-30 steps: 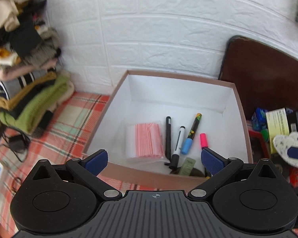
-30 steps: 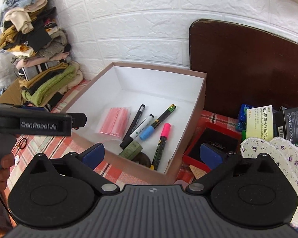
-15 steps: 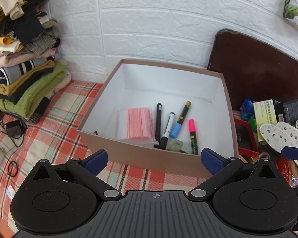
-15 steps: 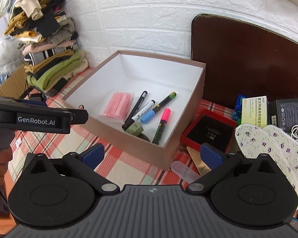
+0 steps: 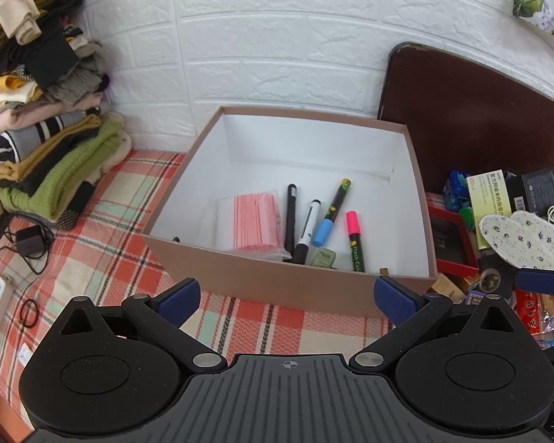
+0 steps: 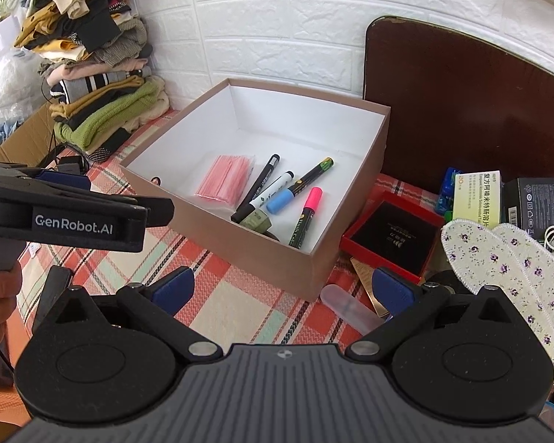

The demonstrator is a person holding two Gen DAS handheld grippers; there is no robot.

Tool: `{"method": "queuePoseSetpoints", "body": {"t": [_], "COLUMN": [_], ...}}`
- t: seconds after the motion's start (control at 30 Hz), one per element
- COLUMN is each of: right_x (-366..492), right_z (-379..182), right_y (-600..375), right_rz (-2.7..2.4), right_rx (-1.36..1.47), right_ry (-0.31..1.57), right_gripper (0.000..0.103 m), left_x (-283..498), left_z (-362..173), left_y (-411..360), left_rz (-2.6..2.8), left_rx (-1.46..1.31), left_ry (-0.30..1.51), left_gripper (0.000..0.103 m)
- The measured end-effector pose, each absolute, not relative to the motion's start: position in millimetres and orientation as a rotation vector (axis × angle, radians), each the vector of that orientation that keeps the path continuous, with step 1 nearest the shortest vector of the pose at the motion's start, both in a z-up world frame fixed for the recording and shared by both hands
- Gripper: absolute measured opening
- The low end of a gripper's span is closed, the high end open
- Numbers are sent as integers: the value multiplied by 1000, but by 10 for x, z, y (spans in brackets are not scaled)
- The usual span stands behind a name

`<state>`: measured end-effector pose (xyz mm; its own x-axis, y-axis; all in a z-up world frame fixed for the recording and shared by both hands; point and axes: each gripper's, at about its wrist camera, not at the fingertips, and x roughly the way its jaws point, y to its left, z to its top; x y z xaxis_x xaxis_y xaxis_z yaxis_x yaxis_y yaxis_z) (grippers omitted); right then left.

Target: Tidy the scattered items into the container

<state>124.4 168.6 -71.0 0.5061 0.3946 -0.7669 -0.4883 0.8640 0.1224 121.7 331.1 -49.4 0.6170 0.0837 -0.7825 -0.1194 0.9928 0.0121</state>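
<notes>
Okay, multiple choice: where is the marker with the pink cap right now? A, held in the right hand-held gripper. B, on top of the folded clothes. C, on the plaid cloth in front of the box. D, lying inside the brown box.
D: the pink-capped marker lies on the white floor of the brown box, beside the blue-capped marker, and both hand-held grippers are open and empty.

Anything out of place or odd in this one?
Yes: a clear plastic tube lies on the plaid cloth just outside the box, near its right corner, not in with the markers. Both grippers are open and empty.
</notes>
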Motion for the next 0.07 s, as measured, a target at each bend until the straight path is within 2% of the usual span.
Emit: {"method": "queuePoseSetpoints", "body": {"t": [0.07], "right_x": [1245], "right_z": [-712], "right_y": [1691], "right_rz": [533], "right_rx": [-115], "right_ry": [894], "right_gripper": [102], "left_x": [1205], "left_z": [-483], "left_y": [3310], "left_rz": [113], "left_rx": [-42], "left_ry": [888], "left_gripper": [103]}}
